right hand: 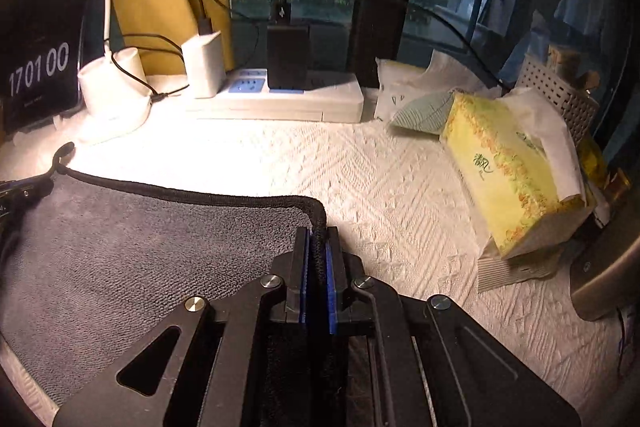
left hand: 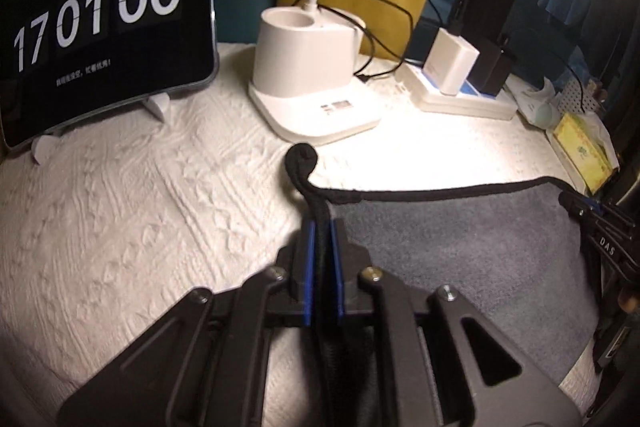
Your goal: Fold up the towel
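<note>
A dark grey towel (left hand: pixel 460 239) with black stitched edging lies on the white textured cloth. My left gripper (left hand: pixel 320 227) is shut on the towel's far left corner, whose black hem loop curls up past the fingertips. My right gripper (right hand: pixel 318 233) is shut on the far right corner of the towel (right hand: pixel 140 239). The black far hem runs taut between the two grippers. The right gripper (left hand: pixel 600 227) shows at the right edge of the left wrist view, and the left gripper (right hand: pixel 20 191) at the left edge of the right wrist view.
A tablet clock (left hand: pixel 96 27) stands at the back left. A white lamp base (left hand: pixel 308 75) and a power strip with chargers (right hand: pixel 276 95) sit behind the towel. A yellow tissue box (right hand: pixel 508 167) lies to the right, with a white perforated basket (right hand: pixel 560 91) behind it.
</note>
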